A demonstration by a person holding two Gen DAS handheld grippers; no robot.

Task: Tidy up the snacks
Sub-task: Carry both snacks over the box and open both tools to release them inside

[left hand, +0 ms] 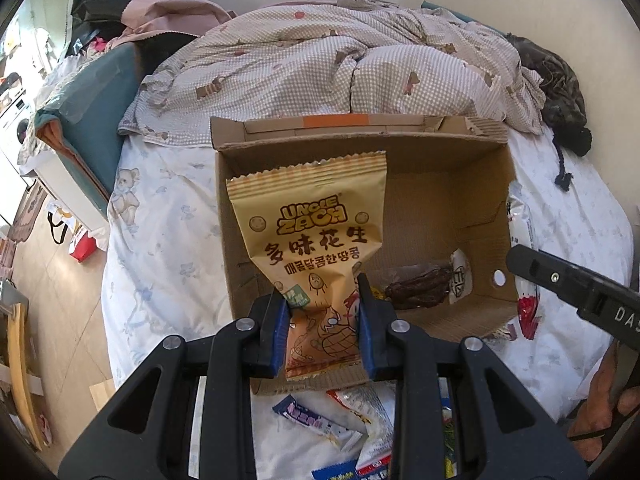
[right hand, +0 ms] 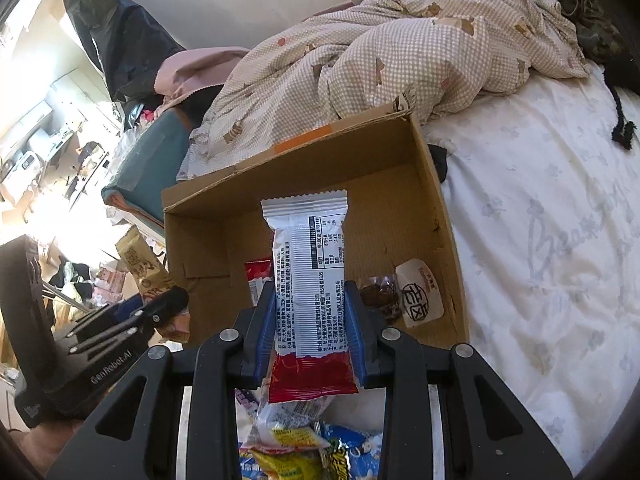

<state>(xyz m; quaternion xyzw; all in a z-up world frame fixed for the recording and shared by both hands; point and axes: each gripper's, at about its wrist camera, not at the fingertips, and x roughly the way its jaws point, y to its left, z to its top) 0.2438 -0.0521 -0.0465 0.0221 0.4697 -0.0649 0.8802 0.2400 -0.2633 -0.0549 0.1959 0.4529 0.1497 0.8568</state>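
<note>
Left wrist view, left claw (left hand: 322, 312) clamping peanut packet (left hand: 310, 232) over cardboard box (left hand: 472, 184), right wrist view, right claw (right hand: 308, 332) clamping white-red packet (right hand: 310, 280), bed (right hand: 540, 220)

Tan peanut packet (left hand: 316, 248) and white-red snack packet (right hand: 310, 280) stand upright above the open cardboard box (left hand: 460, 200)

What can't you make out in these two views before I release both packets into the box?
- Left wrist view: the peanut packet and left gripper hide the cardboard box's near-left floor.
- Right wrist view: the white-and-red packet in the right gripper shows only its back; the front is unseen.
- Both views: the loose snack pile is cut off by the bottom edge and covered by gripper frames; count unclear.
</note>
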